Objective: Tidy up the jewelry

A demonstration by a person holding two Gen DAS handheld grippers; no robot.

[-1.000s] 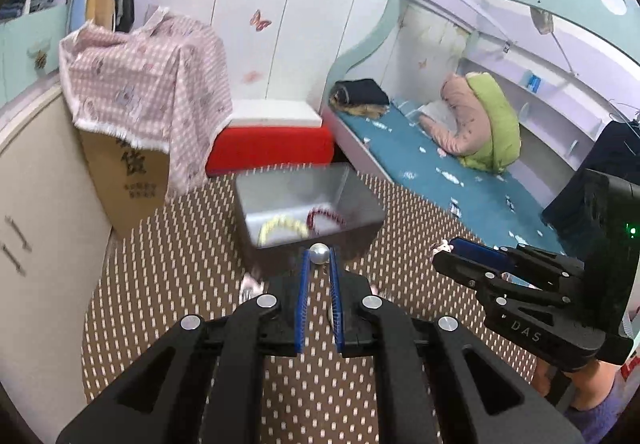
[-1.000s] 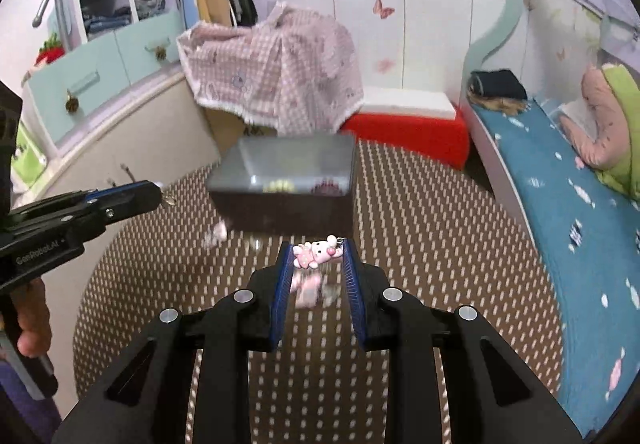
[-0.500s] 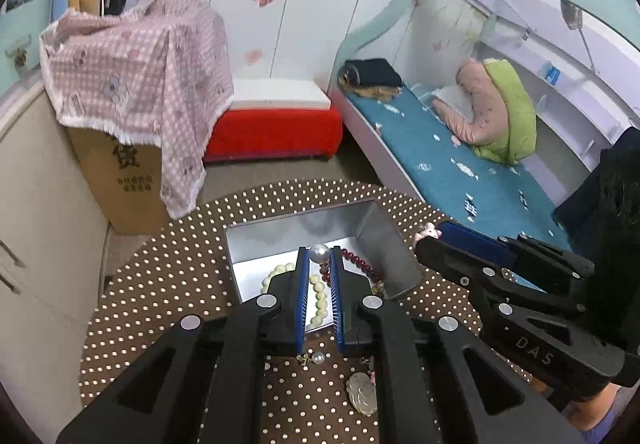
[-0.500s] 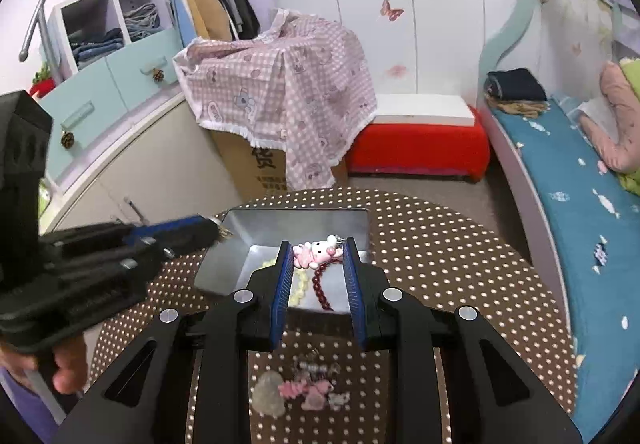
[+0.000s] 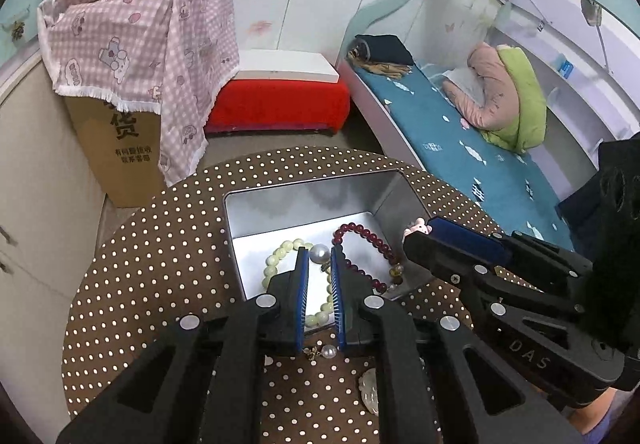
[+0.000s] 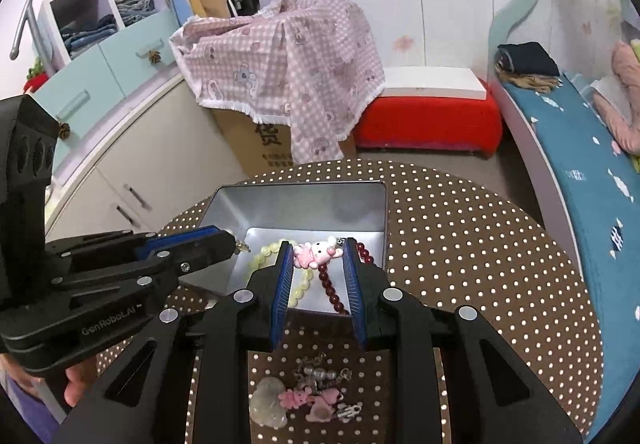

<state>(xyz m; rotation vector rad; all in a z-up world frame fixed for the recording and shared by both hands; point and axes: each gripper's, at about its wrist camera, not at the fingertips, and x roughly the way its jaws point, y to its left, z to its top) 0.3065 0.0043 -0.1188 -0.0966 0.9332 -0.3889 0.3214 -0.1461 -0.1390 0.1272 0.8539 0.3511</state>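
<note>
A silver metal box (image 5: 304,200) (image 6: 296,204) stands on the round polka-dot table and holds a pale green bead bracelet (image 5: 276,264) (image 6: 300,284) and a dark red bead bracelet (image 5: 368,240) (image 6: 330,292). My left gripper (image 5: 319,254) is shut on a pearl earring (image 5: 319,253) above the box; it shows at the left in the right wrist view (image 6: 230,244). My right gripper (image 6: 316,254) is shut on a pink kitty charm (image 6: 316,254) above the box's near edge; it enters the left wrist view from the right (image 5: 418,234).
Loose pieces lie on the table (image 6: 480,264) near me: a second pearl earring (image 5: 326,352), a pale jade pendant (image 5: 370,390) (image 6: 268,402), pink charms (image 6: 308,400) and a small chain (image 6: 318,368). A cloth-covered carton (image 5: 120,148), a red bench (image 5: 276,104) and a bed (image 5: 460,148) stand beyond.
Both grippers have risen and moved forward, from low beside the box to above its opening. Each still holds its piece.
</note>
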